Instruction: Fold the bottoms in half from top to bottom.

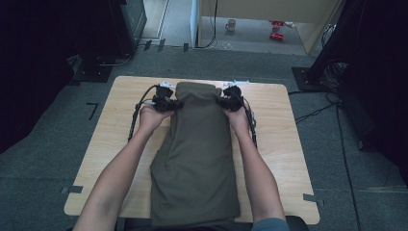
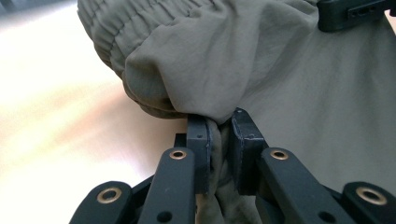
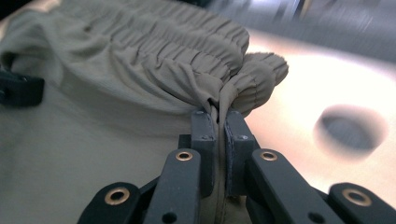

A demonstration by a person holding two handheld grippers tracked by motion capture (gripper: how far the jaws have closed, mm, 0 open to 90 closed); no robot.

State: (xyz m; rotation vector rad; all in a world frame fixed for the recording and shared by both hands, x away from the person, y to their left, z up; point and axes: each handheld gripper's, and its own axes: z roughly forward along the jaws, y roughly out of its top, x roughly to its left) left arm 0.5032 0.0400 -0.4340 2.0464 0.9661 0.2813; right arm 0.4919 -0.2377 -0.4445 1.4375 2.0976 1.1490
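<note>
Pinching olive trousers (image 1: pixel 197 144), both claws clamped, no labels legible

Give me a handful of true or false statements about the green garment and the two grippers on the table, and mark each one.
1. The left gripper is shut on the olive garment. True.
2. The right gripper hangs open above the wooden table. False: its jaws pinch the garment beside the gathered elastic band.
3. The garment lies crosswise on the table. False: it runs lengthwise, from the near edge toward the far edge.
4. The grippers hold opposite sides of the garment's far end. True.
5. A mug stands on the table beside the garment. False: it stands on the floor beyond the table.
</note>
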